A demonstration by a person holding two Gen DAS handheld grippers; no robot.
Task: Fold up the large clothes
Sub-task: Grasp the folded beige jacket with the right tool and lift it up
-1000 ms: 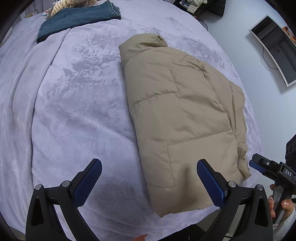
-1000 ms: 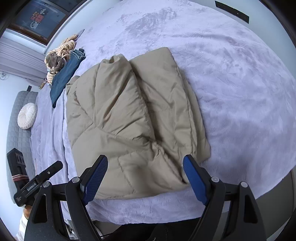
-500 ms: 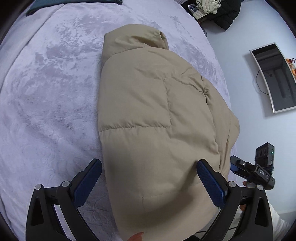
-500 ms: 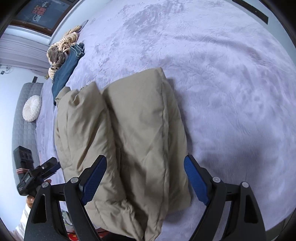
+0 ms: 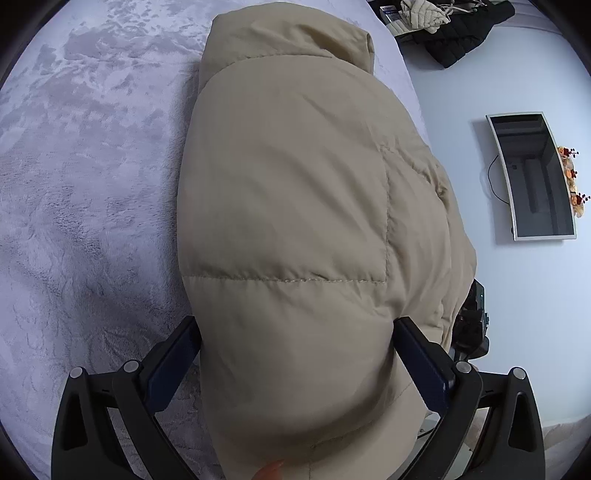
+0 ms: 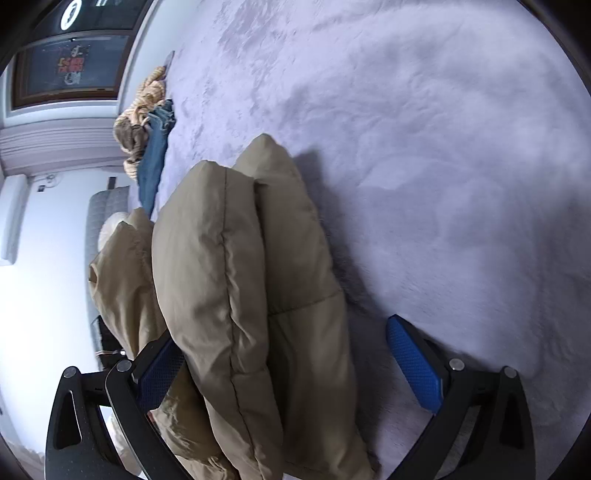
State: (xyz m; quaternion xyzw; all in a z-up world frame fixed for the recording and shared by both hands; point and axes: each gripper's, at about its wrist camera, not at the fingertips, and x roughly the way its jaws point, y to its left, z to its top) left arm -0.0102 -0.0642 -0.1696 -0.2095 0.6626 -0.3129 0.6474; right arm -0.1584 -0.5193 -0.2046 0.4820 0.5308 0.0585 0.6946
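Note:
A beige puffer jacket (image 5: 291,221) lies folded lengthwise on a lilac plush bed cover (image 5: 74,184). Its hem end fills the space between the wide-open fingers of my left gripper (image 5: 295,354). In the right wrist view the jacket (image 6: 236,288) shows as stacked puffy layers. My right gripper (image 6: 284,365) is open, with the layers lying between its blue pads and against the left pad (image 6: 159,369). The right pad (image 6: 413,362) is apart from the fabric, over the cover (image 6: 424,166).
Folded jeans (image 6: 155,155) and a tan knitted garment (image 6: 144,107) lie at the far end of the bed. A dark pile of clothes (image 5: 450,29) and a wall-mounted screen (image 5: 535,177) are off the bed's right side. The other gripper's body (image 5: 472,325) shows beside the jacket.
Both grippers have moved in low and close to the jacket's near end. The jacket now sits between each pair of open fingers, where before it lay ahead of them.

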